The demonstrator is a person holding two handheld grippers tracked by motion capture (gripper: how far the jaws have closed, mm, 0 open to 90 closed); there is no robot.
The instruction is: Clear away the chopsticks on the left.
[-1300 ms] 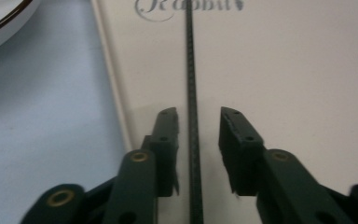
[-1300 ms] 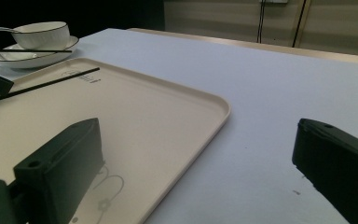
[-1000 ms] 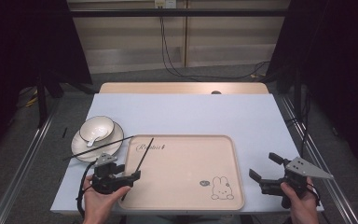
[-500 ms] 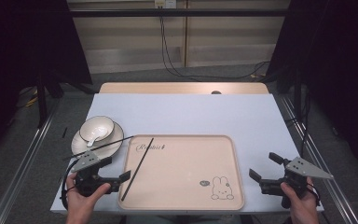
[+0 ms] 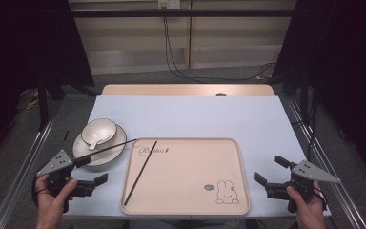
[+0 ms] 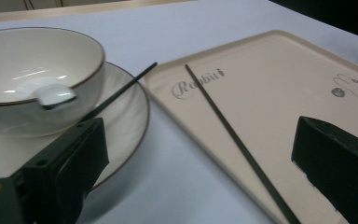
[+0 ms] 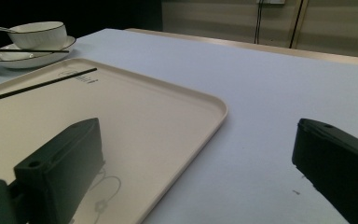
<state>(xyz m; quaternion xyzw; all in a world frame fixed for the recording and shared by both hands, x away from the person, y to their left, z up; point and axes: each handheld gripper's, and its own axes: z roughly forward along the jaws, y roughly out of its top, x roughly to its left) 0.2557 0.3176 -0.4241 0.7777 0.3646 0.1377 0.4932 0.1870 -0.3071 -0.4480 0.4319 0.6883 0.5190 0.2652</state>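
Observation:
A black chopstick [image 5: 141, 172] lies slantwise on the left part of the beige rabbit tray [image 5: 186, 191]. A second chopstick [image 5: 106, 149] rests across the white plate [image 5: 106, 156], which carries a bowl [image 5: 100, 130] with a white spoon [image 5: 93, 142]. My left gripper [image 5: 91, 171] hovers at the table's front left, between plate and tray. Its jaws have just been opening, and they stand open with nothing between them. My right gripper [image 5: 271, 170] waits open and empty just right of the tray. In the left gripper view the tray chopstick [image 6: 228, 130] runs between the jaws, untouched.
Light blue table cover [image 5: 190, 114] stretches bare behind the tray. Metal rails [image 5: 26, 171] run along both table sides. Cables [image 5: 171, 57] hang down the far wall. The table's front edge is just below both hands.
The left gripper has pulled back to the left, off the tray's near left corner, and its jaws have widened. The chopstick it was at now lies free on the tray. The right gripper has not moved.

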